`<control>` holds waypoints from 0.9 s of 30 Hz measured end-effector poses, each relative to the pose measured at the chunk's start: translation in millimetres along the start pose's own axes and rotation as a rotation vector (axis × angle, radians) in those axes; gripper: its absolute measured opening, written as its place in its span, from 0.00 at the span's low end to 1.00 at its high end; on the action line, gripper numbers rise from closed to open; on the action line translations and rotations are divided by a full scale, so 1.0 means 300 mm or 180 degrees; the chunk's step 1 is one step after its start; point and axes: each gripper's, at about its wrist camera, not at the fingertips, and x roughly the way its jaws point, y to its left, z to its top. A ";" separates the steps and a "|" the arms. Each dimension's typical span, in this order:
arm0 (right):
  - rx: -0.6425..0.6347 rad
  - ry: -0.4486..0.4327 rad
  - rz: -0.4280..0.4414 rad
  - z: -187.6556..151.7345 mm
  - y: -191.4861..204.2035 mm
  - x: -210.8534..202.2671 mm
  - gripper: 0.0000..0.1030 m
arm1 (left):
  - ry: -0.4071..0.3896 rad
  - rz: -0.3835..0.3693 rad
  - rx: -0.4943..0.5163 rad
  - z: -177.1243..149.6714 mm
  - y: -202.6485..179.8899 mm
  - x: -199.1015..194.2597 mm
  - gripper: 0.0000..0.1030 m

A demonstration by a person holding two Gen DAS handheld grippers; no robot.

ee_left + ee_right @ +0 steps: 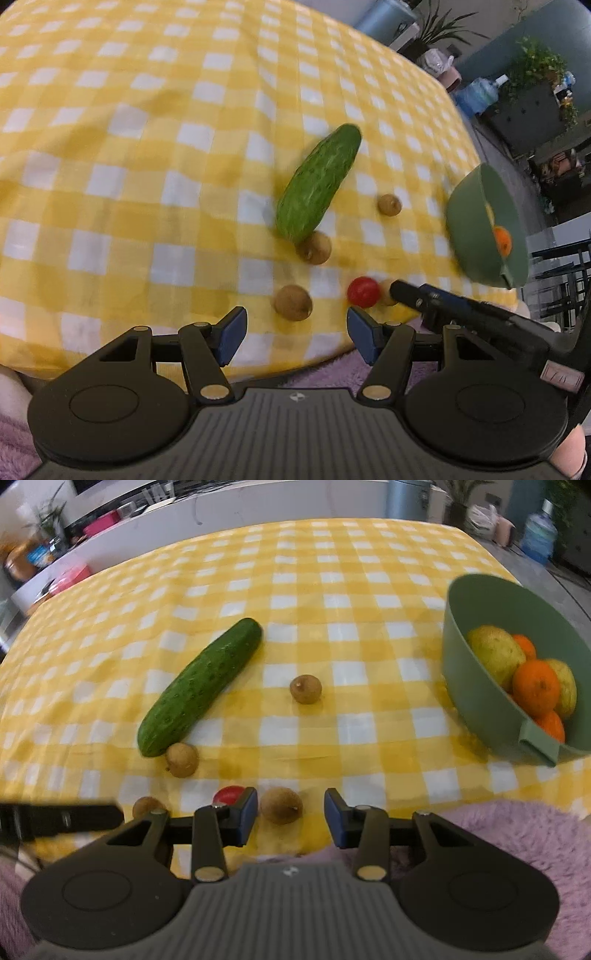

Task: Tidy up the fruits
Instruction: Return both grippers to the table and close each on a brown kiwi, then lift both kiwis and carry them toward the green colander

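Note:
A green cucumber (317, 188) (201, 688) lies aslant on the yellow checked cloth. Several small brown round fruits lie around it. One brown fruit (293, 302) sits just ahead of my left gripper (295, 325), which is open and holds nothing. Another brown fruit (281, 805) lies between the fingers of my right gripper (291, 808), close to the left pad, with a gap to the right pad; the jaws are open. A red tomato (364, 291) (229, 795) rests between the two grippers. The green bowl (484, 221) (476, 686) at the right holds oranges (535, 686) and yellow-green fruits.
A pink fluffy fabric (517, 834) lies along the near table edge, under both grippers. More brown fruits (305, 689) (181, 759) sit mid-table. Beyond the far table edge stand a water bottle (539, 535), plants and shelves.

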 end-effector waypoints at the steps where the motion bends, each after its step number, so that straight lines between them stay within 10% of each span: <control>1: 0.0039 0.0004 -0.0030 0.003 -0.002 0.008 0.33 | 0.0010 0.0018 -0.0032 -0.002 0.005 0.006 0.71; 8: 0.0096 0.0050 0.0107 0.017 -0.008 0.044 0.33 | 0.0088 -0.0024 -0.0092 0.000 0.009 0.055 0.70; 19: 0.0135 0.0036 0.0221 0.024 -0.015 0.058 0.32 | 0.0028 0.0016 -0.0109 0.001 0.012 0.075 0.31; 27: 0.0176 0.0043 0.0278 0.026 -0.022 0.056 0.26 | -0.0030 0.0028 0.0015 -0.007 -0.009 0.075 0.24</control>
